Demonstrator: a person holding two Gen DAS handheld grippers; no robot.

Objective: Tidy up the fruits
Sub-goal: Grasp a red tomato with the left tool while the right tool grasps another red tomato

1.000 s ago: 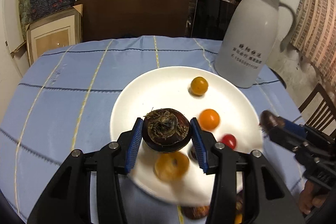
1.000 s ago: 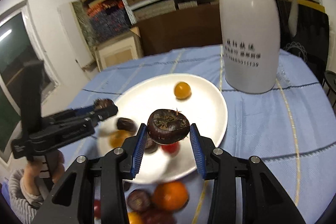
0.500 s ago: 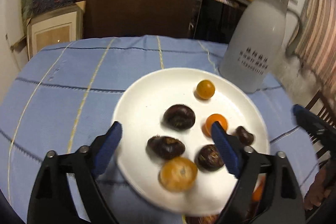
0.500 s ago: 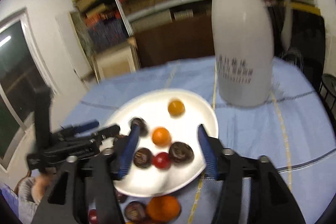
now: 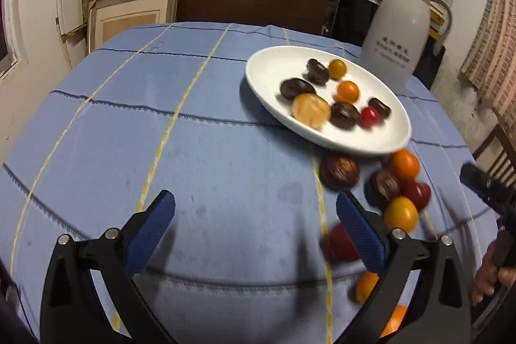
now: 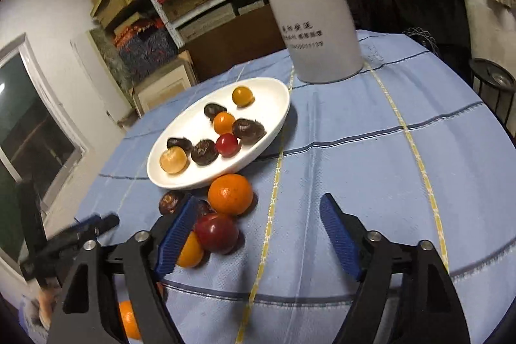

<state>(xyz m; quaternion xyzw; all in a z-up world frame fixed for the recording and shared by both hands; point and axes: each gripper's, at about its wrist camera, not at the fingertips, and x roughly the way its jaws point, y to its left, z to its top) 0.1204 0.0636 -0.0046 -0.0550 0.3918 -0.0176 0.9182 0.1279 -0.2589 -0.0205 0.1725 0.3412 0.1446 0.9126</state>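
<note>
Now both grippers hang over the blue-clothed counter point(image 6: 371, 150) with nothing in them, and the next pick turns on the loose fruit lying in a cluster just in front of the white plate point(image 6: 180, 179), between the two hands.

For the right gripper point(image 6: 258, 234), the cluster lies to the left of its line. Its left finger point(image 6: 175, 237) stands in front of that heap, beside the red fruit point(image 6: 216, 231), though contact cannot be judged. The big orange point(image 6: 230, 194) sits a little farther on, touching the plate's rim or nearly so, and a brown chestnut point(image 6: 169, 202) lies to its left. Only bare cloth lies between its fingers. They have just been opening and stand well apart, gripping nothing.

For the left gripper point(image 5: 254, 231), the same heap lies to the right. Its right finger point(image 5: 361, 234) stands among the fruit, with a blurred red one point(image 5: 338, 244) just inside it and a yellow one point(image 5: 400, 213) just outside. Its fingers have also just been opening, stand very wide, and clamp nothing.

Either hand looks near enough; the right seems better placed for the orange, the left for the blurred red fruit. These fruits are roundish, so no long axis matters. Eight pieces already lie on the plate, beside the white jug point(image 6: 316, 15).
</note>
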